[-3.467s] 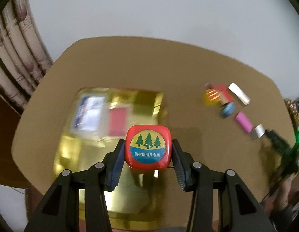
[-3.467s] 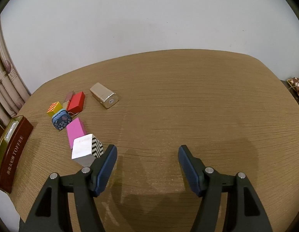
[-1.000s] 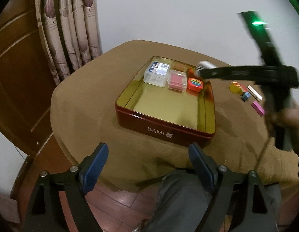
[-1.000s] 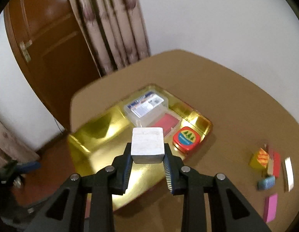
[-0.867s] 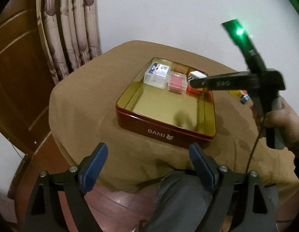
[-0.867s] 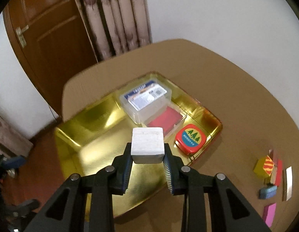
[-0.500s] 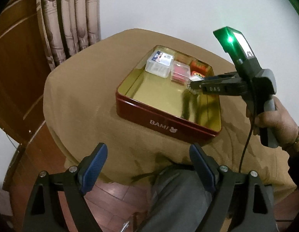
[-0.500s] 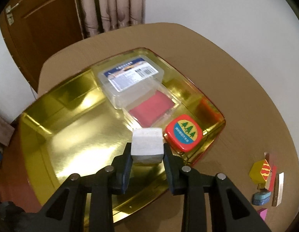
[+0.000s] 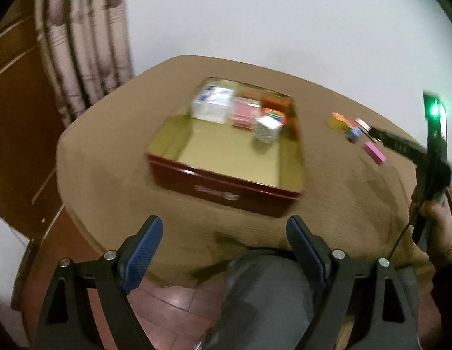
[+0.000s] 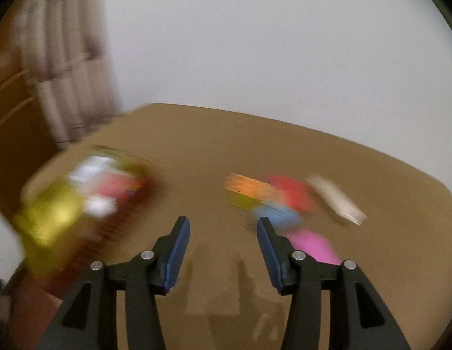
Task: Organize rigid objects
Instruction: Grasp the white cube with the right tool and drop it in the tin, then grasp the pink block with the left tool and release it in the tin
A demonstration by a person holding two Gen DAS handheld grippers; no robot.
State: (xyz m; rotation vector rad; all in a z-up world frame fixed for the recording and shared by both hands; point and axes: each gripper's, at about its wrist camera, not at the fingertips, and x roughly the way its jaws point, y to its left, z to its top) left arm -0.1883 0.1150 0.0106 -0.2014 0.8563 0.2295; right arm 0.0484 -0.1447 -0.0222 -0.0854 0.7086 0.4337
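Note:
A red tin with a gold inside (image 9: 226, 186) stands on the round table. In it lie a clear plastic box (image 9: 212, 105), a red-filled clear case (image 9: 246, 113), a red tape measure (image 9: 274, 113) and a silver cube (image 9: 266, 129). The tin also shows, blurred, in the right wrist view (image 10: 50, 215). My left gripper (image 9: 224, 250) is open and empty, held back off the table's near edge. My right gripper (image 10: 223, 239) is open and empty above the table, near a blurred pink block (image 10: 313, 245), a blue piece (image 10: 279, 214), a red block (image 10: 290, 192), a yellow-orange cube (image 10: 243, 192) and a silver bar (image 10: 336, 201).
The same loose pieces lie right of the tin in the left wrist view, among them the pink block (image 9: 374, 151). The person's knee (image 9: 266, 297) is below the table edge. A curtain (image 9: 80, 43) and a wooden door (image 9: 18, 134) stand at the left.
My right gripper has let go of the silver cube in the tin, opened, and swung right toward the loose pieces. My left gripper stays open, off the table.

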